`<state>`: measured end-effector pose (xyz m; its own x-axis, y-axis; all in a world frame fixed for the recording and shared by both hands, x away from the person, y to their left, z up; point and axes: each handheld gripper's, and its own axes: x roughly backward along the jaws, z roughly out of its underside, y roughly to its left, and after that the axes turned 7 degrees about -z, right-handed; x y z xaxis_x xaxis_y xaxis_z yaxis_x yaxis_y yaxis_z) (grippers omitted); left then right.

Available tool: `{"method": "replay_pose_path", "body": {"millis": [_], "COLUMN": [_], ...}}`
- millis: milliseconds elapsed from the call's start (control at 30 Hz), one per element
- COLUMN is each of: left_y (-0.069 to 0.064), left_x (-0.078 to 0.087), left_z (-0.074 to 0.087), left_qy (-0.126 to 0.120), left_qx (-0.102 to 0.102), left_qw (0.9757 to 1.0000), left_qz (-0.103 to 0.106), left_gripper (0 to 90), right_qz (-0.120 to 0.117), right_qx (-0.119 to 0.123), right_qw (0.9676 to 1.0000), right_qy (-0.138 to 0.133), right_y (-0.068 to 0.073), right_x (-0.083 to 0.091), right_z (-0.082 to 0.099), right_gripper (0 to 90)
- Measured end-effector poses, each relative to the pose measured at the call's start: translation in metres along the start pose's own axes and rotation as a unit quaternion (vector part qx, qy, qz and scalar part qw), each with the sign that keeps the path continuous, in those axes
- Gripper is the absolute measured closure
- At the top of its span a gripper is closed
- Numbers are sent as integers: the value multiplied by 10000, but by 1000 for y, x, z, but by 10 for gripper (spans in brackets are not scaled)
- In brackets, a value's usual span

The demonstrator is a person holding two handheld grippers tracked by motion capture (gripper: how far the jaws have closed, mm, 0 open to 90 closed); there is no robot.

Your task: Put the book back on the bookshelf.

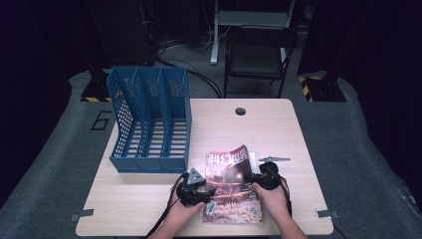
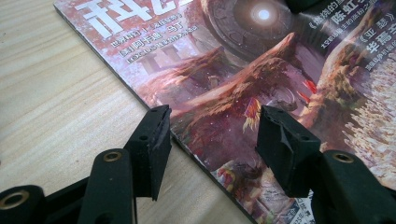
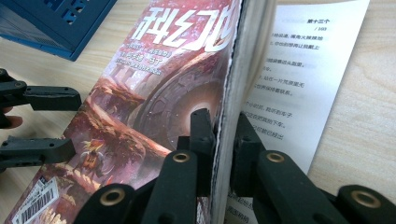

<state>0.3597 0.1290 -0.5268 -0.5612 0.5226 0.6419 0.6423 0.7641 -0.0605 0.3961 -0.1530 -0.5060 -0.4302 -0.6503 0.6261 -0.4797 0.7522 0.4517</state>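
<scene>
right gripper (image 3: 223, 140) clamps the magazine's (image 3: 154, 93) raised edge; left gripper (image 2: 212, 135) straddles its spine.

A reddish-purple illustrated magazine (image 1: 232, 186) with white lettering lies near a blue perforated file rack (image 1: 149, 119).

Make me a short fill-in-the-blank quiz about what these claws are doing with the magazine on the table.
1. The right claw is clamped on a bunch of the magazine's ____.
2. The left claw stands ____ over the cover's edge, gripping nothing.
3. The file rack behind the magazine is ____ in colour.
4. The rack and magazine sit on a ____ table.

Missing words: pages; open; blue; wooden
</scene>
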Motion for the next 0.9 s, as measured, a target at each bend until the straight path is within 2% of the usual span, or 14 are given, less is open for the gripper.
{"method": "replay_pose_path", "body": {"millis": [67,100,200,267,333,400,467,500,733,767,800,900], "left_y": [0,2,1,3,1,2,1,2,1,2,2,4], "left_x": [0,0,0,0,-1,-1,-1,-1,-4,-4,-4,-5], "left_z": [0,-1,-1,-1,-1,-2,-3,-3,-5,-6,-6,-7], "left_qy": [-3,20,45,56,56,50,87,104,150,187,190,223], "left_qx": [7,-62,-27,-158,-4,-37,28,-75,-71,-132,-120,-29], "left_qw": [10000,10000,10000,9999,10000,10000,9999,9999,9998,9997,9997,9997], "left_qz": [5,3,14,-5,45,50,73,46,102,91,95,108], "left_gripper": [439,433,413,395,392,384,366,353,249,231,197,171], "right_qz": [9,-18,-27,-32,-40,-52,-93,-124,-225,-240,-291,-330], "right_qx": [-14,15,52,123,170,158,164,191,232,265,259,256], "right_qw": [10000,10000,9999,9997,9995,9994,9993,9991,9977,9975,9970,9967], "right_qy": [-41,-79,-157,-208,-264,-290,-337,-371,-588,-609,-663,-694], "right_y": [2,2,5,7,8,10,11,11,16,17,18,20], "right_x": [1,1,2,3,4,5,6,7,11,11,13,14], "right_z": [0,0,1,1,1,1,1,1,1,1,0,1], "right_gripper": [844,850,855,856,856,857,857,858,858,859,859,859]}}
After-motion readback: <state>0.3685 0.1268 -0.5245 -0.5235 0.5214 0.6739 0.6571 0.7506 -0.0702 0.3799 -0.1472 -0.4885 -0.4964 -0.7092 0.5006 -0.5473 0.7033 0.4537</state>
